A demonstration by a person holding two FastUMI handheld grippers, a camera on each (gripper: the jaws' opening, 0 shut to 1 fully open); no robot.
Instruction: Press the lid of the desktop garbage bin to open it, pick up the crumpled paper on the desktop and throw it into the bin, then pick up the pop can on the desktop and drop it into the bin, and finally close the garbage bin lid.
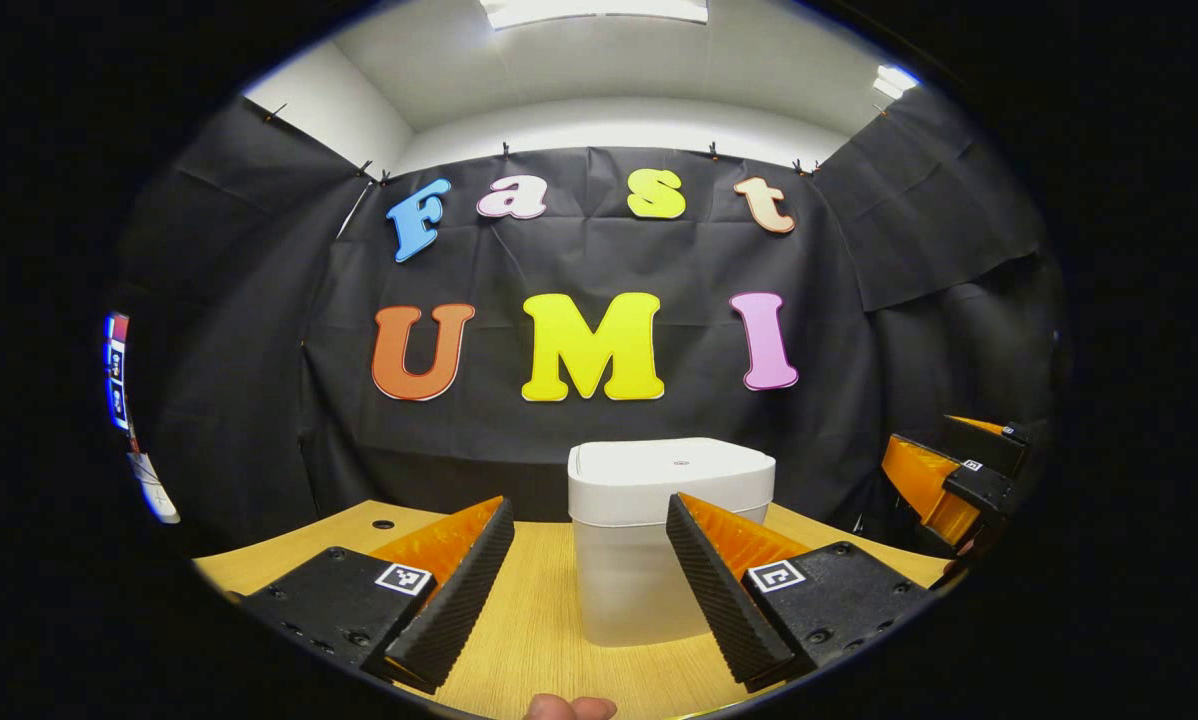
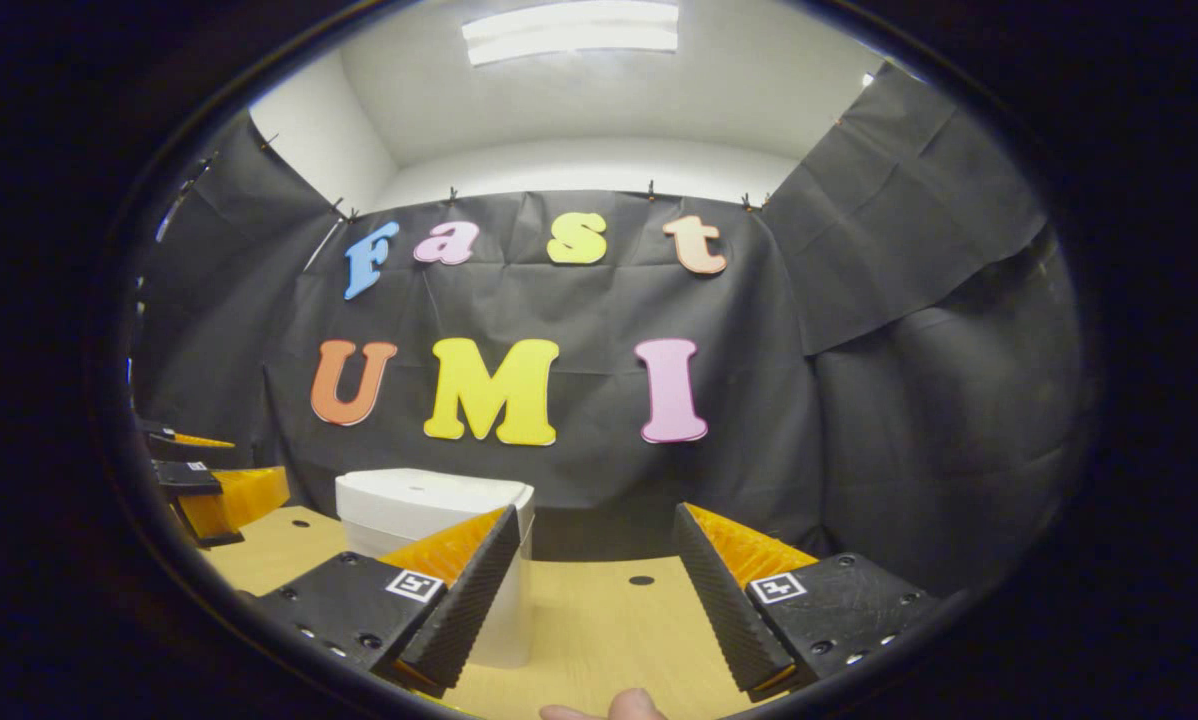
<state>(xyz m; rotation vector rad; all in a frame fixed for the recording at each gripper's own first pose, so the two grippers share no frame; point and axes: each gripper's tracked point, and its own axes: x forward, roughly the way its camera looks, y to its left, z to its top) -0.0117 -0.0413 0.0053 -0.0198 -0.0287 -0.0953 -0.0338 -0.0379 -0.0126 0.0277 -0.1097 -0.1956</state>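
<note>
A white garbage bin point(image 1: 659, 540) with its lid point(image 1: 671, 467) down stands on the wooden desk point(image 1: 539, 640), straight ahead in the left gripper view. My left gripper point(image 1: 591, 590) hangs open in front of the bin, nothing between its fingers. In the right gripper view the bin point(image 2: 429, 540) sits to the left, partly behind one finger. My right gripper point(image 2: 594, 600) is open over bare desk point(image 2: 599, 620), to the right of the bin. Each gripper also appears at the edge of the other's view: the right gripper point(image 1: 959, 480) and the left gripper point(image 2: 204, 485).
Black cloth walls the desk at the back and on both sides. Small dark holes mark the desktop point(image 1: 383, 524) point(image 2: 642, 580). A fingertip point(image 1: 569, 708) shows at the bottom edge of each view.
</note>
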